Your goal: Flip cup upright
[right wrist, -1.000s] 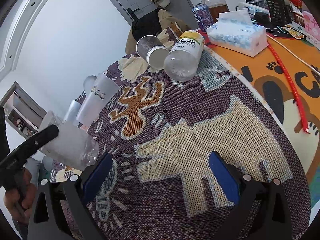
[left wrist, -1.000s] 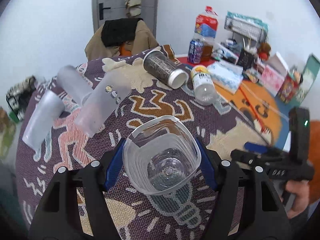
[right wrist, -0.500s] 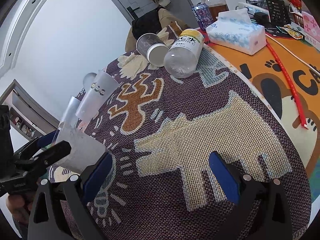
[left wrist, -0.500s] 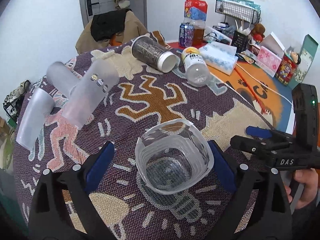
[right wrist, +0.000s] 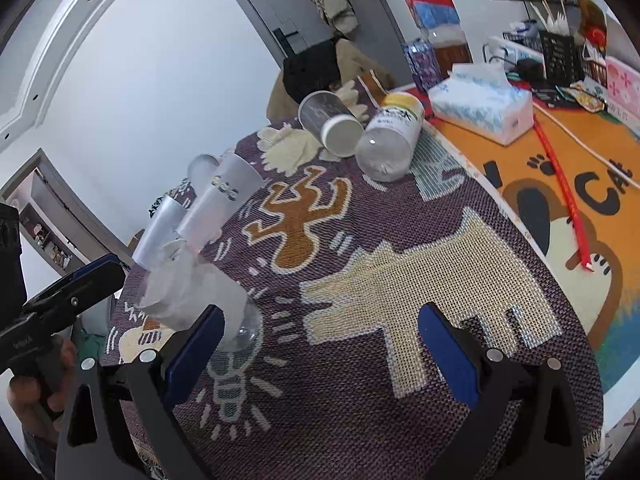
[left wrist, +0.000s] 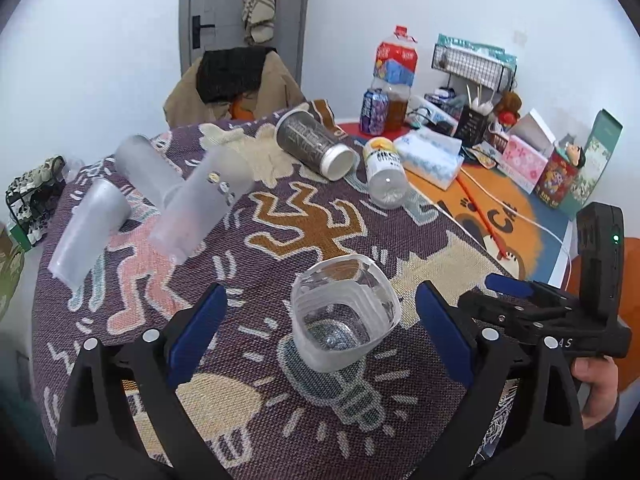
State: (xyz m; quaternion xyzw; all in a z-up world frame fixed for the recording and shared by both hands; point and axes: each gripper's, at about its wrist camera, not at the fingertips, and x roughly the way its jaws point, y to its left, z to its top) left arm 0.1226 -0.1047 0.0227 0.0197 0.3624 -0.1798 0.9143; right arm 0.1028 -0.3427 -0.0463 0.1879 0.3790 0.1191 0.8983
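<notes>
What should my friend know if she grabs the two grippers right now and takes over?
Left gripper: open, holding nothing; the clear cup stands between its fingers, mouth up, on the patterned cloth.
Right gripper: open, empty, over the cloth.
Done: that cup looks upright and let go.
Left: three frosted cups and a dark cup lie on their sides, if those count too.

From the right wrist view, the clear cup's (right wrist: 192,296) lower side sits behind the right gripper's (right wrist: 320,344) left finger (right wrist: 192,344). The left gripper (right wrist: 52,300) runs off the frame's edge. Labels on the lying bottle (right wrist: 390,140) are too small to read.
</notes>
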